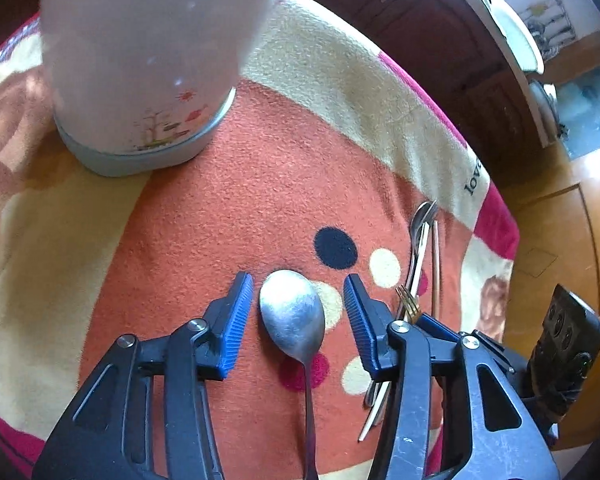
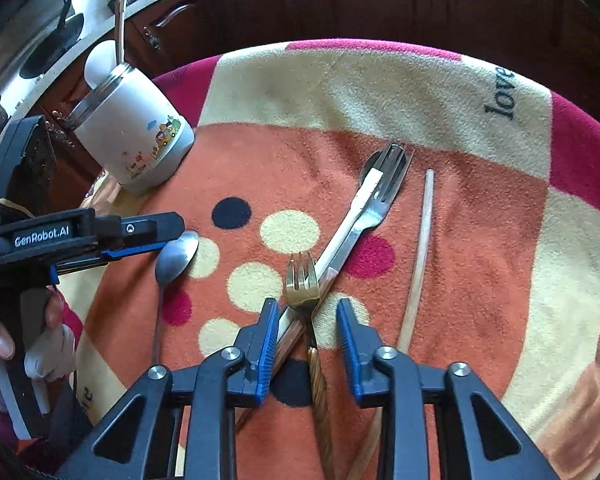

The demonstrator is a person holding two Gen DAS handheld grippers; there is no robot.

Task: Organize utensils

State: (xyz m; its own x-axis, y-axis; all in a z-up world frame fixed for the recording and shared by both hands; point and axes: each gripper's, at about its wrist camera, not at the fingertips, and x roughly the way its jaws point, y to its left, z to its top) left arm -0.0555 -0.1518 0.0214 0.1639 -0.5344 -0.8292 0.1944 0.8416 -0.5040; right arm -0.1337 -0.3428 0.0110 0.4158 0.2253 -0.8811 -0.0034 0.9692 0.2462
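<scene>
A steel spoon (image 1: 294,316) lies on the cloth between the open jaws of my left gripper (image 1: 298,314); it also shows in the right wrist view (image 2: 176,254), beside the left gripper (image 2: 140,240). My right gripper (image 2: 308,344) is open around a gold fork (image 2: 302,280) with a twisted handle. The fork lies across a steel fork (image 2: 380,196) and a white chopstick (image 2: 350,216). Another chopstick (image 2: 422,248) lies to the right. A white utensil cup (image 2: 134,136) stands at the left; it is close ahead in the left wrist view (image 1: 140,64).
A patterned orange, cream and red cloth (image 2: 500,280) covers the table. Dark wooden cabinets (image 2: 340,0) stand behind it. A counter with dishes (image 1: 516,36) lies beyond the table edge. The utensil pile also shows in the left wrist view (image 1: 420,256).
</scene>
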